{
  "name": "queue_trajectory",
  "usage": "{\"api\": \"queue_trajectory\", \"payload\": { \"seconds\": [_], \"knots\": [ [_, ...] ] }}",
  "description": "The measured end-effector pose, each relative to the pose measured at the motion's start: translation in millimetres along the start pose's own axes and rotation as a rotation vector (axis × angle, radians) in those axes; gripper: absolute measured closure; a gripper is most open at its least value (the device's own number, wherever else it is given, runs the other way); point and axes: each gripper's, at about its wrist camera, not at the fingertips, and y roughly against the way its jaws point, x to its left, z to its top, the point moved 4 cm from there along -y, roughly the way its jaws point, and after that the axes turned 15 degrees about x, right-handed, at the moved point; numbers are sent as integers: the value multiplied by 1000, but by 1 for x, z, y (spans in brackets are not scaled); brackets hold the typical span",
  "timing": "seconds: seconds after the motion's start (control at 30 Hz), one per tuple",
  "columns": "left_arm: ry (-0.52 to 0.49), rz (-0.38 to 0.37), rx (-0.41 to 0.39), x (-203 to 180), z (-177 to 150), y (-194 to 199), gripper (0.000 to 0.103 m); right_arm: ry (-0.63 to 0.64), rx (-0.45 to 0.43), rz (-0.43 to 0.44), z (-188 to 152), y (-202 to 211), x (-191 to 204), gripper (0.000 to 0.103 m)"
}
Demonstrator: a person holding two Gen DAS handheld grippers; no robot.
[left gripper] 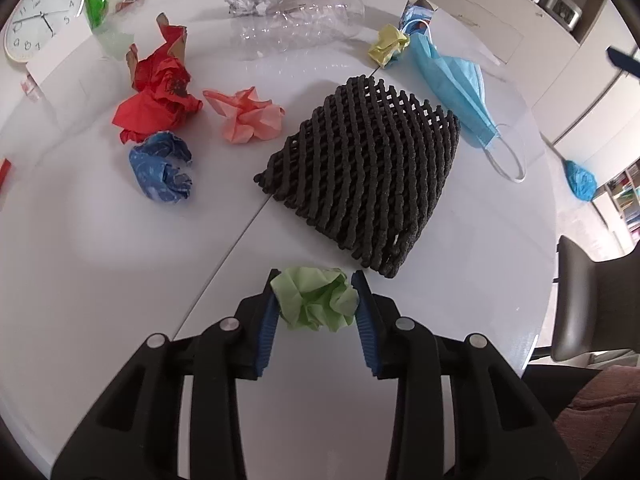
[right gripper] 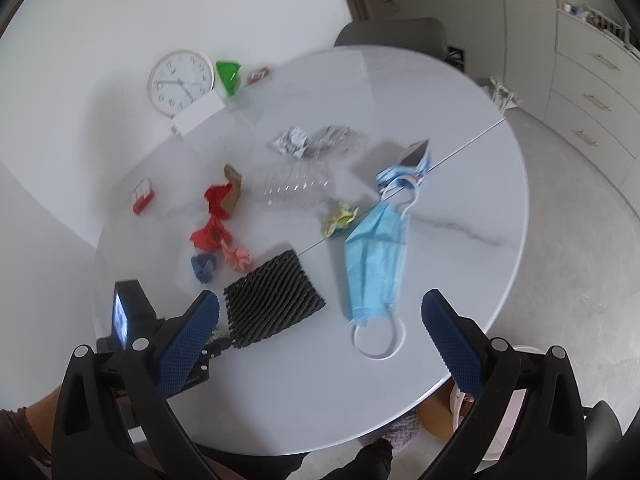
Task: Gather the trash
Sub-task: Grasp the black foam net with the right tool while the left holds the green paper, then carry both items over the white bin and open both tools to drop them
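Jaws of the left gripper (left gripper: 316,300) are clamped on a crumpled green paper ball (left gripper: 314,300) resting on the white desk (left gripper: 120,240), just beside the black foam net (left gripper: 360,168); the grip looks taken for lifting it as trash. Right gripper (right gripper: 320,320) hangs spread wide and empty above the blue face mask (right gripper: 374,256), apparently lined up for that item.

A round white bench (right gripper: 460,216) with a seam across it lies under and ahead of the claw. A white wall clock (left gripper: 42,16) leans at the far left of the left claw's view, above a white card (right gripper: 198,117). A dark chair (left gripper: 592,300) stands to the right. White drawers (right gripper: 592,92) stand far right of the right claw.
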Motion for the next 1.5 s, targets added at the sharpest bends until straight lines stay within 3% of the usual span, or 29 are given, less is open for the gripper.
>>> {"api": "queue_trajectory", "payload": {
  "seconds": [0.27,0.47,0.7,0.73,0.83,0.93,1.13,1.3,1.37,1.5],
  "knots": [
    [119,-24,-76,25,-4,39,68,16,175,37,0,-79,34,3],
    [165,-40,-114,49,-5,65,68,-188,270,91,0,-139,36,26],
    [146,-43,-129,71,-4,79,68,-301,307,6,3,-176,41,53],
    [140,-41,-132,73,-3,80,68,-304,303,-7,4,-179,40,61],
    [125,-33,-139,76,-3,83,68,-293,274,-54,6,-177,41,82],
    [127,-21,-144,77,0,85,68,-285,270,-58,5,-176,36,87],
    [130,-20,-160,68,2,94,68,-270,238,-22,0,-155,26,89],
    [70,-21,-174,36,9,103,68,-206,157,-16,-7,-99,17,89],
    [36,-26,-177,17,14,105,68,-190,119,-33,-14,-71,6,89],
    [-45,-57,-177,-30,28,106,68,-202,60,-166,-43,-14,-41,89]
  ]
}}
